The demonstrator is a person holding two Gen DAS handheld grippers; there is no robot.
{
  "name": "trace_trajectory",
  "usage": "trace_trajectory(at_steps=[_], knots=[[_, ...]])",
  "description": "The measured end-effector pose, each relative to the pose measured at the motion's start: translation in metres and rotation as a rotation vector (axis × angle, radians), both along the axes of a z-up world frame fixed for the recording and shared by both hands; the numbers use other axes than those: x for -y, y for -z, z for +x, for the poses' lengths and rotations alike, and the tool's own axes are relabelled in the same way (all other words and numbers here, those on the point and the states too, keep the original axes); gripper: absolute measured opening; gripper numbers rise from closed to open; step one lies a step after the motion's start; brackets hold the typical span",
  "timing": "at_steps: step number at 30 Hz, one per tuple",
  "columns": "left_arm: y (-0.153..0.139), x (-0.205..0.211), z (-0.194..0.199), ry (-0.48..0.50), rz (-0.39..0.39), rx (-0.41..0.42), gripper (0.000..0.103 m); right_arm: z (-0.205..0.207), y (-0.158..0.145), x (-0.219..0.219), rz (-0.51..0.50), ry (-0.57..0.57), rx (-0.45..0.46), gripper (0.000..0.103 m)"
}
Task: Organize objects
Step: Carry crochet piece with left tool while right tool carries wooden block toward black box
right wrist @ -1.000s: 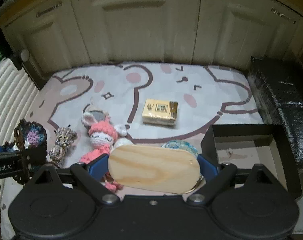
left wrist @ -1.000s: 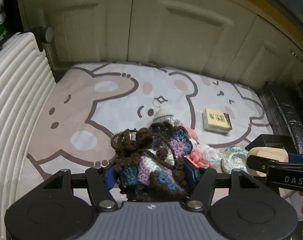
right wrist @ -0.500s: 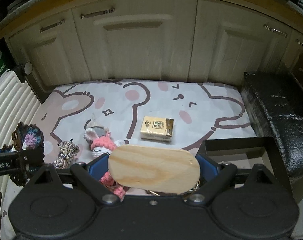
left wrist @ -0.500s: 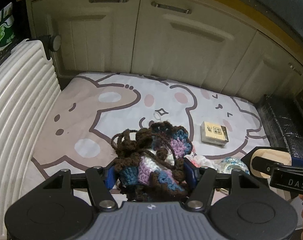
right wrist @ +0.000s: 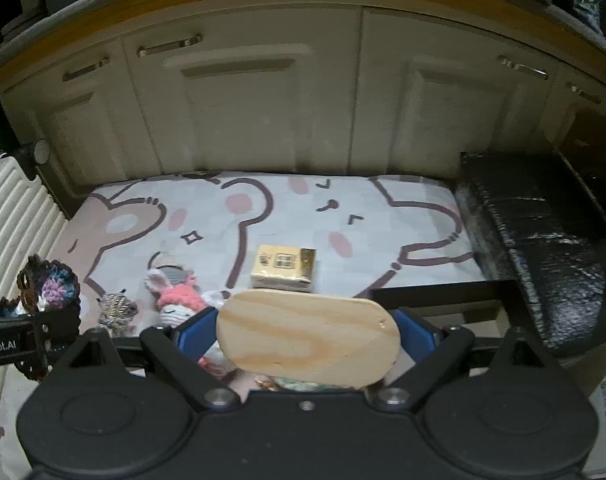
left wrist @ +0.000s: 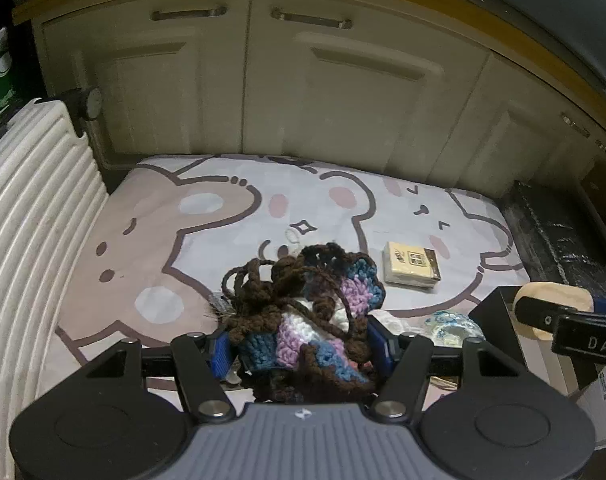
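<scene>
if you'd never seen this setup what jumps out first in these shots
The left hand-held gripper is shut on a tangled brown, purple and blue crochet piece, filling the middle of the left wrist view. The right hand-held gripper clamps an oval wooden board, held above the bear-print mat. On that mat lie a pink crochet bunny and a yellow box.

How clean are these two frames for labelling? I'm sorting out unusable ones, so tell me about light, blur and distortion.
Left wrist view: dim indoor light, strong fisheye bowing of the cabinet doors, dark corners; the crochet pouch in the left gripper is fairly sharp. Right wrist view: equally dim, softer overall; the wooden board in the right gripper and the yellow box look slightly blurred.
</scene>
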State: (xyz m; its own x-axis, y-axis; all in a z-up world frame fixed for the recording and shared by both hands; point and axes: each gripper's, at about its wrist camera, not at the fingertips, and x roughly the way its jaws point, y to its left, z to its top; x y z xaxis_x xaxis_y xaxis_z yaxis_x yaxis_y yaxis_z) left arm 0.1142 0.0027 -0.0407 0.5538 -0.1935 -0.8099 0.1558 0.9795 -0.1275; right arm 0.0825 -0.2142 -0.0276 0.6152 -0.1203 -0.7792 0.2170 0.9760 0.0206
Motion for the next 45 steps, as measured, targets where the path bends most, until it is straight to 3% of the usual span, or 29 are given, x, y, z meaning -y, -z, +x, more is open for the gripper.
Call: trace_trajectory(at_steps=[16,27,45], knots=[[0.002,0.075,0.008,0.114,-0.055,-0.016,0.064,-0.023,0.005,0.073,-0.032,0.118,-0.020,0.094],[0.005,0.145,0.001,0.260,-0.048,-0.014,0.064,-0.041,0.015,0.126,-0.005,0.226,-0.027,0.094],[0.023,0.223,-0.016,0.498,-0.136,-0.021,0.064,-0.051,0.038,0.184,0.134,0.421,-0.035,0.094]])
